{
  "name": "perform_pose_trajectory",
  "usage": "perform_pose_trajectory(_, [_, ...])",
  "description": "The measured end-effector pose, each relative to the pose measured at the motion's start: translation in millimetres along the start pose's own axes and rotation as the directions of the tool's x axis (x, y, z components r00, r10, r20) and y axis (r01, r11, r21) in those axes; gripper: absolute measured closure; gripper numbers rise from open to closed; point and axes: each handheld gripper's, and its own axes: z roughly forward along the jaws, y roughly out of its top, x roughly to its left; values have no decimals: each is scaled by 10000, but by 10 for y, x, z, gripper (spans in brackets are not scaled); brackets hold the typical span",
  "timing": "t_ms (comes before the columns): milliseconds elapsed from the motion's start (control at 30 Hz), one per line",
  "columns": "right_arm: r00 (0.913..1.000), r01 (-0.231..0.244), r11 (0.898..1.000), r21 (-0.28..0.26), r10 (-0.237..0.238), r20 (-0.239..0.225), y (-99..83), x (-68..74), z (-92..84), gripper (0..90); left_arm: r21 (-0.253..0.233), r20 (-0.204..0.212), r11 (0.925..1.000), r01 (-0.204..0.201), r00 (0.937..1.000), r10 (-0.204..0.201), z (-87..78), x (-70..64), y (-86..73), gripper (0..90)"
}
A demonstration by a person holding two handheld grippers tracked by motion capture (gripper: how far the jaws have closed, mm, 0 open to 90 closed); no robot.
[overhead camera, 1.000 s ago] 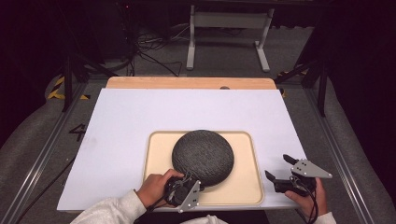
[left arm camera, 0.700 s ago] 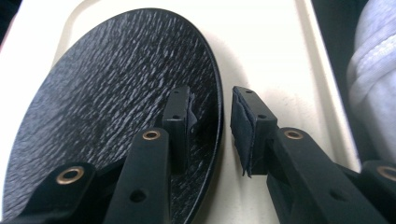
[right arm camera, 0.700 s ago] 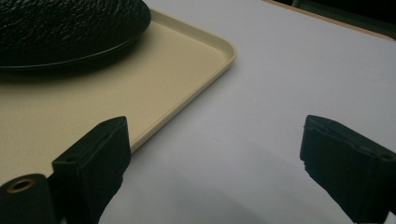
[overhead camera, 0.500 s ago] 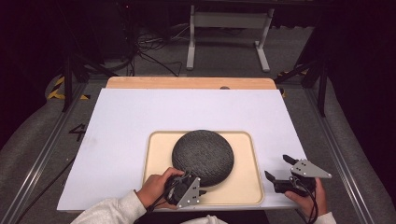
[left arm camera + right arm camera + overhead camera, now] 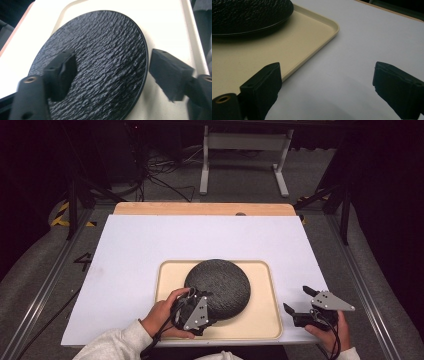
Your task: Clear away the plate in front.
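A white table (image 5: 125,260) is stretching out ahead of both claws. A beige tray (image 5: 262,300) is lying on it, just inside the right claw (image 5: 299,305) and under the left claw (image 5: 110,72). A black, rough-textured round plate (image 5: 222,280) is sitting on the tray. The left claw is hanging released over the plate's near edge, one jaw above the plate, the other just past its rim. The right claw is resting released above the table beside the tray, gripping nothing.

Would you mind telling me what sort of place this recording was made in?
Probably a lab or studio recording station: a white-covered wooden table on dark carpet, tangled black cables behind it, and black-and-yellow floor tape.
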Motion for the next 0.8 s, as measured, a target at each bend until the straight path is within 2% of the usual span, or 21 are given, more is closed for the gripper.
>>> perform_pose_trajectory(167, [10000,13,10000,-14,-13,8,1,1,-2,93,-196,-87,9998,61,9999,-63,-43,48,-14,171])
perform_pose_trajectory(200, [10000,13,10000,-14,-13,8,1,1,-2,93,-91,-245,9997,206,9995,-208,-51,51,-19,171])
perform_pose_trajectory(233, [10000,28,10000,-36,-28,23,2,0,-2,93,-71,-343,9998,167,9993,-169,-56,64,-21,137])
perform_pose_trajectory(300, [10000,13,10000,-44,-13,42,4,2,-7,93,-157,-218,9995,256,9994,-260,-68,80,-33,130])
perform_pose_trajectory(467, [10000,56,10000,-51,-55,37,7,10,-9,93,-209,-215,9995,225,9995,-229,-96,115,-59,107])
perform_pose_trajectory(800, [9999,144,9999,-80,-144,14,13,19,-13,91,-41,-471,9992,402,9981,-404,-175,192,-121,95])
